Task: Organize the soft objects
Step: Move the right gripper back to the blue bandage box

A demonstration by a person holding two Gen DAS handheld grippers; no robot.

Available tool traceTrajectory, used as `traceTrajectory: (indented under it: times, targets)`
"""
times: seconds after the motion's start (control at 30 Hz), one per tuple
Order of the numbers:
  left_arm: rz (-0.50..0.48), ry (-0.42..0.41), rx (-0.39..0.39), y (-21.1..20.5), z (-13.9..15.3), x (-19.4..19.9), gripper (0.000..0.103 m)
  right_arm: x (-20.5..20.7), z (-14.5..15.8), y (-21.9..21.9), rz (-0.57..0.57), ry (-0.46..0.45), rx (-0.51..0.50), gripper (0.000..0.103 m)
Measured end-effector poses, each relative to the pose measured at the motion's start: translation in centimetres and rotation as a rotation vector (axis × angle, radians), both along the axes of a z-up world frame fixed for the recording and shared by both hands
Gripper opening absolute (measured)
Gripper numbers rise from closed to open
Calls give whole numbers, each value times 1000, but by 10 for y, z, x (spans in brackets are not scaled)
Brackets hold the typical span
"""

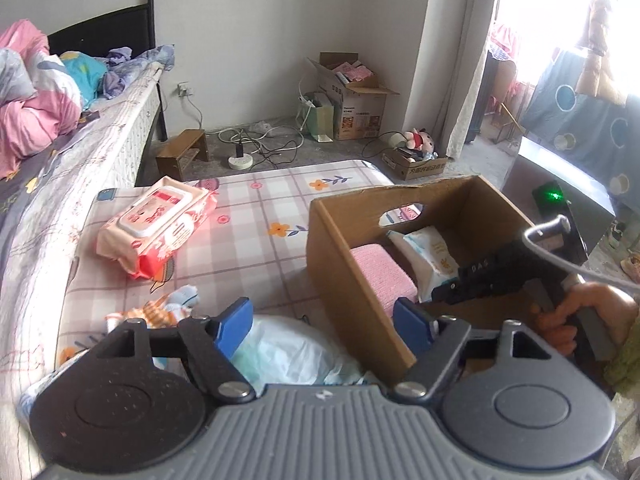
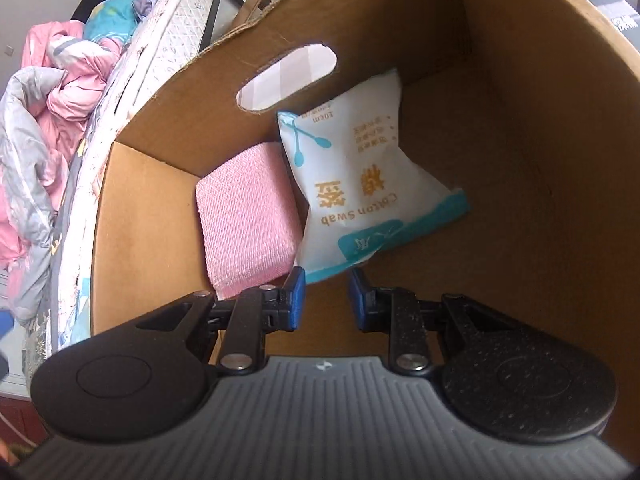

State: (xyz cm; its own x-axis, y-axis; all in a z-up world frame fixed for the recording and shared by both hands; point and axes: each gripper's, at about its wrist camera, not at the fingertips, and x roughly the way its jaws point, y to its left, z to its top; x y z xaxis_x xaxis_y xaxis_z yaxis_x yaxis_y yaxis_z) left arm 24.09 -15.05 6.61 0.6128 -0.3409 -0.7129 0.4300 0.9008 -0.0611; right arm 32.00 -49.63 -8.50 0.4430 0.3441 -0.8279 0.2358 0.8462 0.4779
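Here, your cardboard box (image 2: 160,208) stands open on the checked sheet (image 1: 256,240), toward the right of the mat. Inside it a pink folded cloth (image 2: 248,224) lies against the left wall, and a white cotton swab pack (image 2: 360,184) leans just beside it, touching its right edge, under the oval handle cut-out (image 2: 286,76).

Your right gripper (image 2: 326,300) is down inside the box, its blue fingers (image 2: 296,304) standing a little apart with nothing between them; the near edge of the swab pack sits just beyond the tips, not pinched.

Your left gripper (image 1: 324,328) hovers outside the box at its near left corner, fingers spread wide and holding nothing. Below them lies a pale plastic bag (image 1: 288,352). To its left there is a small orange and blue soft toy (image 1: 160,312) on the sheet, and farther off on the left a pink wet wipes pack (image 1: 156,228) lies flat.

From the left view you can see your right hand (image 1: 576,316) gripping its handle above the box's near right side.

A bed (image 1: 80,160) with pink bedding runs along the left.
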Motion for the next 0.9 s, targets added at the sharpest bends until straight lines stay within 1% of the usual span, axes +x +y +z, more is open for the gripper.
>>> traceTrajectory:
  times: [0.07, 0.17, 0.3, 0.37, 0.53, 0.6, 0.7, 0.83, 0.9]
  targets:
    - [24, -1, 4, 17, -1, -11, 80, 1, 1, 4, -5, -6, -11, 24]
    - [63, -9, -15, 43, 0, -28, 82, -6, 7, 9, -9, -8, -14, 24]
    - [118, -39, -45, 82, 3, -58, 84, -28, 32, 17, -8, -40, -61, 26]
    - [151, -58, -55, 102, 5, -76, 84, -43, 49, 23, -4, -75, -79, 27]
    - [223, -73, -51, 145, 5, -109, 84, -89, 100, 53, 62, -217, -88, 30]
    - [251, -82, -39, 157, 4, -120, 84, -104, 116, 64, 100, -266, -68, 30]
    - [272, -82, -21, 170, -1, -130, 84, -118, 133, 92, 161, -316, -2, 33]
    - [276, -84, -22, 180, -5, -136, 84, -123, 145, 145, 260, -335, 79, 38]
    - [275, -111, -17, 182, -6, -136, 84, -122, 151, 171, 306, -329, 117, 39]
